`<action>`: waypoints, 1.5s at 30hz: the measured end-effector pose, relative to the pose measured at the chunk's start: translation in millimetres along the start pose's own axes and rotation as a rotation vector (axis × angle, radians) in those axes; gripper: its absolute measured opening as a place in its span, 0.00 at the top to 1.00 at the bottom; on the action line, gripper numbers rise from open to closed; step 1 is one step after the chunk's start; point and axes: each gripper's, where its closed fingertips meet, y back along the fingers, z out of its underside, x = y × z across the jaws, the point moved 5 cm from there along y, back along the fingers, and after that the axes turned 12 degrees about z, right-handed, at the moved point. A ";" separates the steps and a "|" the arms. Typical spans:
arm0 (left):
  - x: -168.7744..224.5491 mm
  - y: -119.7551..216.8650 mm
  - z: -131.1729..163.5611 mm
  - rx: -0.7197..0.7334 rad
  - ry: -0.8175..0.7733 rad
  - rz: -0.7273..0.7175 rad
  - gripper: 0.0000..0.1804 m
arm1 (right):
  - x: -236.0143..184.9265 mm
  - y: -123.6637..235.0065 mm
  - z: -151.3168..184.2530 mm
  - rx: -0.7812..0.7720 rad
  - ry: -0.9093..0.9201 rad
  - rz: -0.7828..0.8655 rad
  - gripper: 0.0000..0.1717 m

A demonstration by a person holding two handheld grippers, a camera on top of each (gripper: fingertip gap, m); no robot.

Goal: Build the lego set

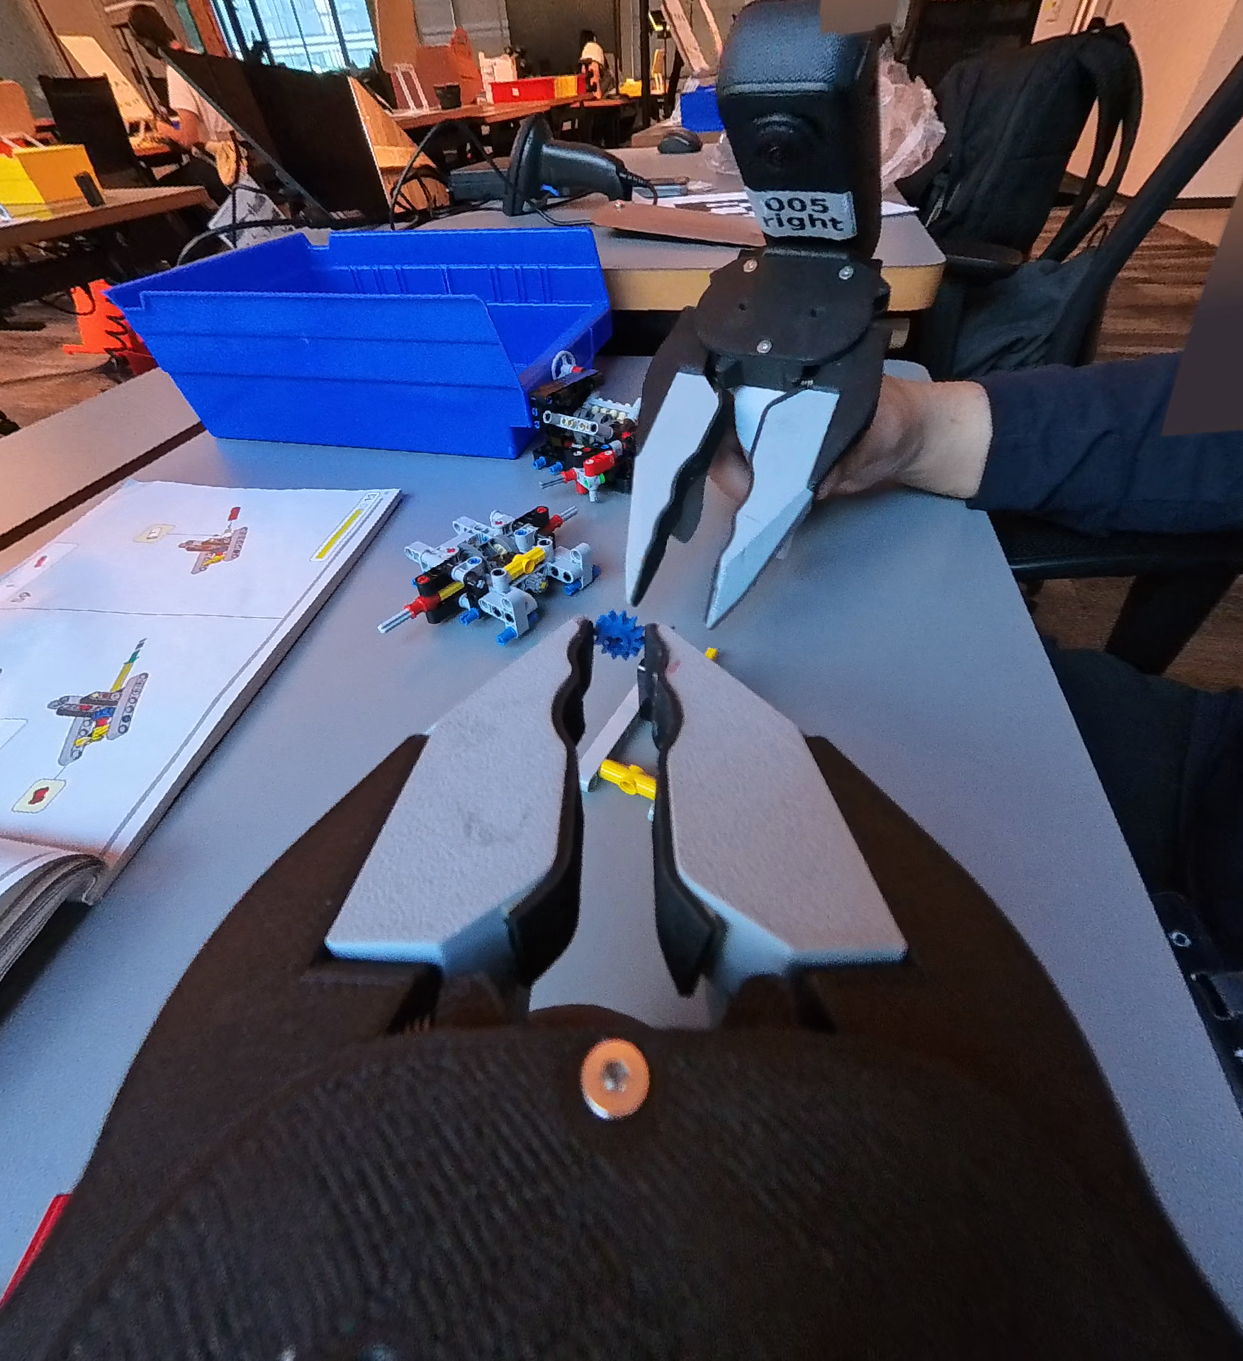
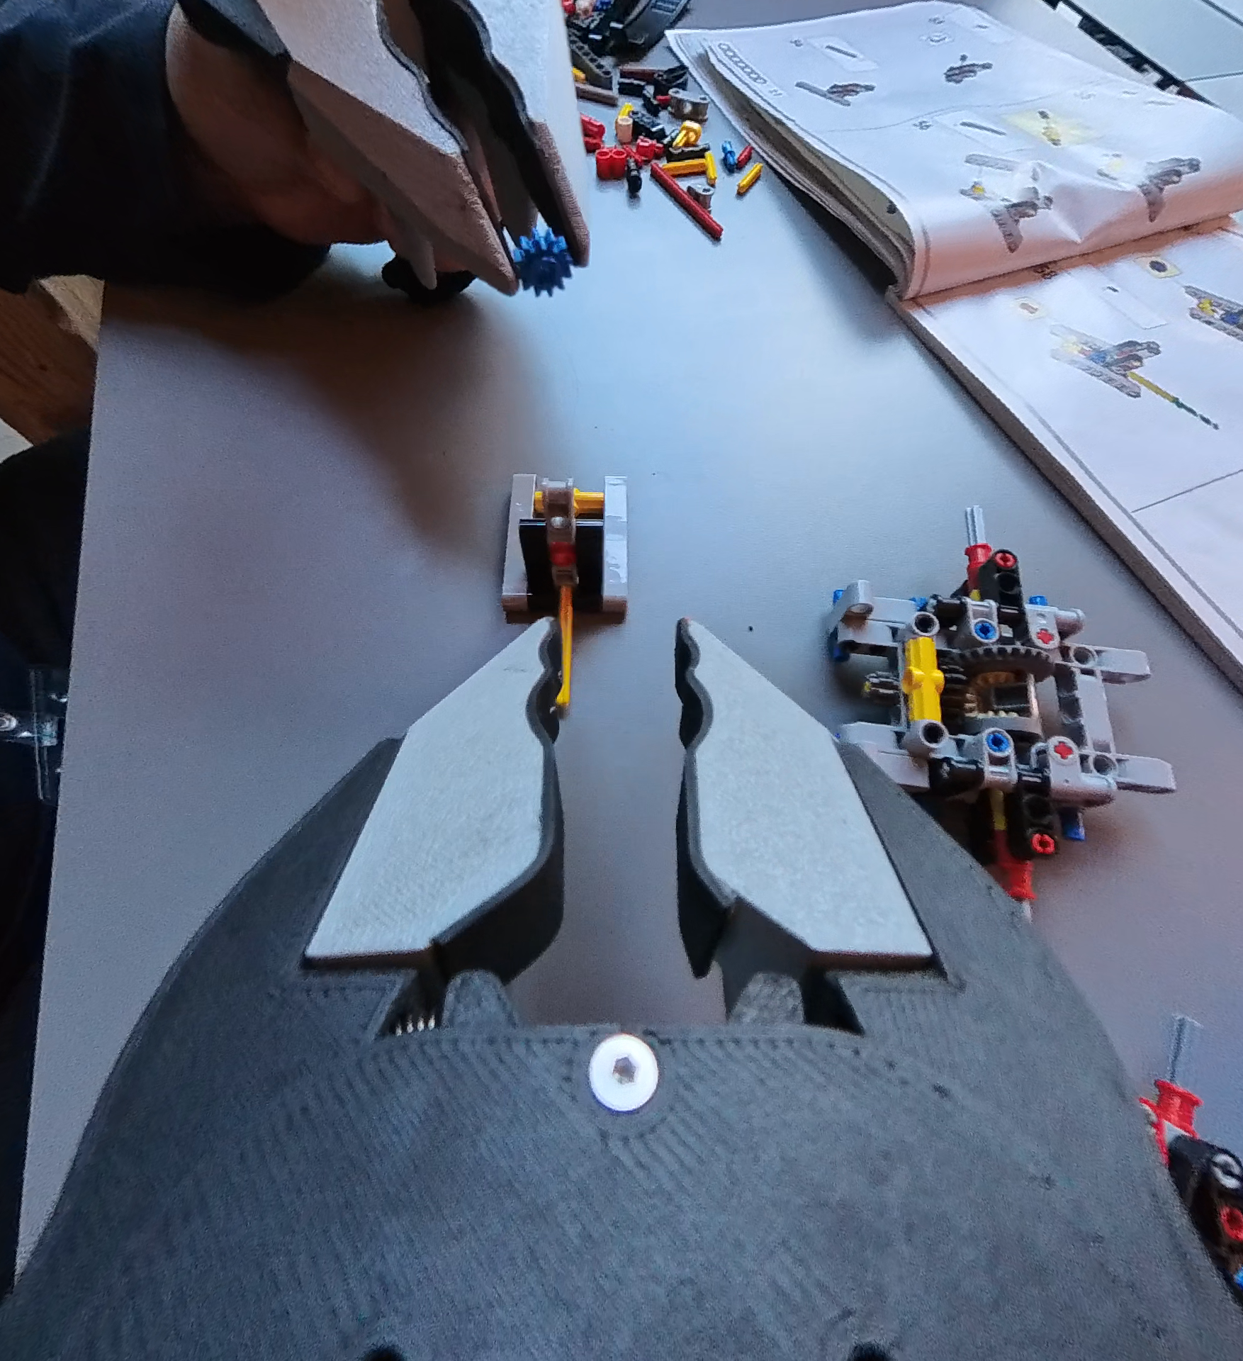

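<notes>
**Left wrist view: tiny gear pinched right at the tips, not much margin**

From my remote seat, the left tool [image 1: 620, 642] is closed down on a small blue gear [image 1: 617, 632], with both pads pressing on it at the very ends of the fingers. The right wrist view confirms it: the gear [image 2: 541, 259] sticks out past the fingertips, held up above the grey bench [image 2: 309, 515]. That's the worry. A toothed round part held only at the tips could easily roll or pop out if I twist or bump anything, and it would bounce off toward the bench edge.

The right tool [image 2: 615, 663] is spread partway open with nothing in it. Its left finger [image 2: 523, 677] sits just beside the thin yellow axle [image 2: 565, 648] sticking out of the small grey-and-black assembly [image 2: 567, 545] on the bench. I can't tell if it's actually touching. A sideways nudge there could skid that little assembly, since nothing pins it down.

Also, in the left wrist view the two tools are close, the right tool's tips [image 1: 670, 604] hanging just past the gear. Any sloppy move and they clip each other. The bigger geared frame [image 2: 987, 707] is off to the side, near the open instruction booklet [image 2: 1045, 147].
</notes>
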 end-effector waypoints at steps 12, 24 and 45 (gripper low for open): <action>4.7 -5.8 3.6 -0.043 0.015 0.073 0.94 | -17.1 -14.5 12.9 -0.142 0.128 -0.009 0.89; 6.0 -7.4 5.3 -0.053 0.055 0.114 0.94 | -28.9 -18.5 -0.7 -0.079 0.182 0.033 1.00; 3.3 -1.0 0.5 0.044 0.213 0.207 0.94 | -29.5 2.3 -35.2 0.192 0.107 0.108 1.00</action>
